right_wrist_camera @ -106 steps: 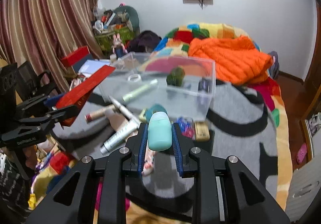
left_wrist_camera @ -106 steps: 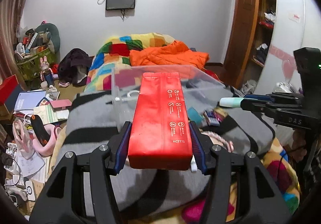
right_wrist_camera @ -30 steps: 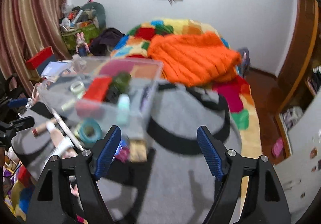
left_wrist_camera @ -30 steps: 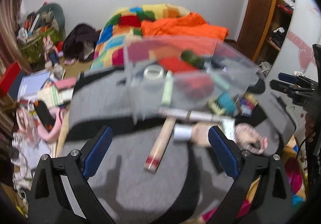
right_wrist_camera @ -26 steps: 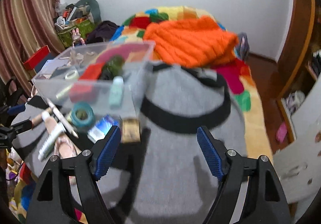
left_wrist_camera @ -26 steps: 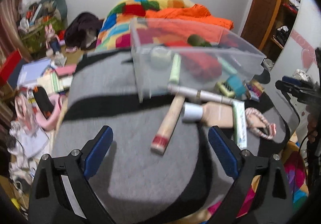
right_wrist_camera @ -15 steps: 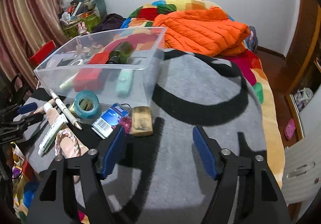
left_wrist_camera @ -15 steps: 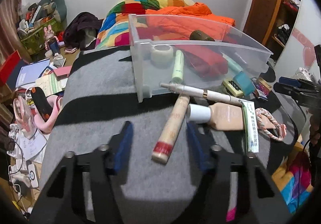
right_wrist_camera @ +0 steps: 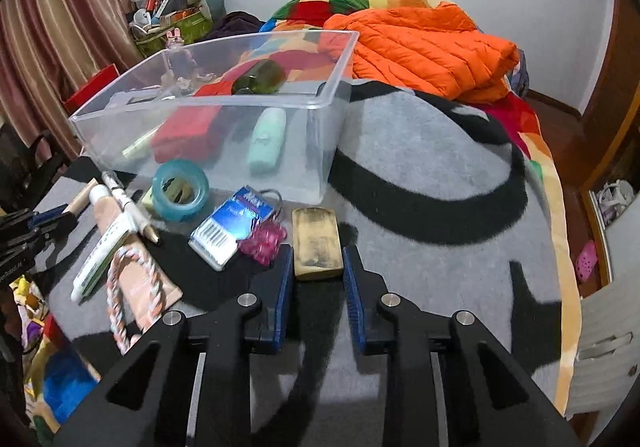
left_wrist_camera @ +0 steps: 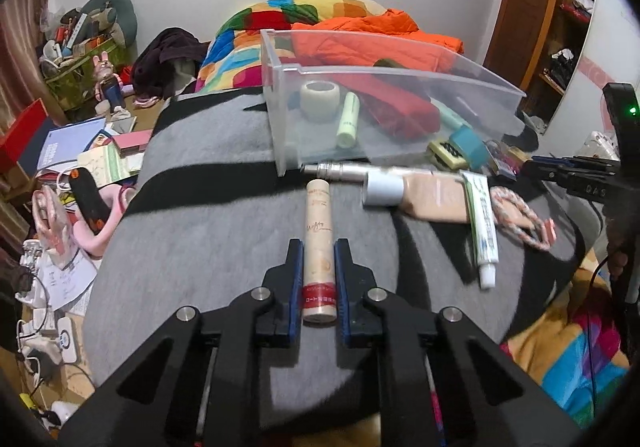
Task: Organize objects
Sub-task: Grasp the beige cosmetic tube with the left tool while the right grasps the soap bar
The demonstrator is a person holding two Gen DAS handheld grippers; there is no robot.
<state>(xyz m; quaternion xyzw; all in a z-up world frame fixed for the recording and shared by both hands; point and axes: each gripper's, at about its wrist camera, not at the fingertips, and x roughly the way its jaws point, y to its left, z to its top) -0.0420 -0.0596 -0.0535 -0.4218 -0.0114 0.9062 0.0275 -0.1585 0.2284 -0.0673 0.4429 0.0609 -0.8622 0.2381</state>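
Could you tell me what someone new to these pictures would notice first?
Probably the clear bin on the grey blanket, already holding a red pack and a mint bottle, with clutter strewn in front of it. Then the grippers: the left gripper is closed on a beige tube, and the right gripper straddles a tan block.
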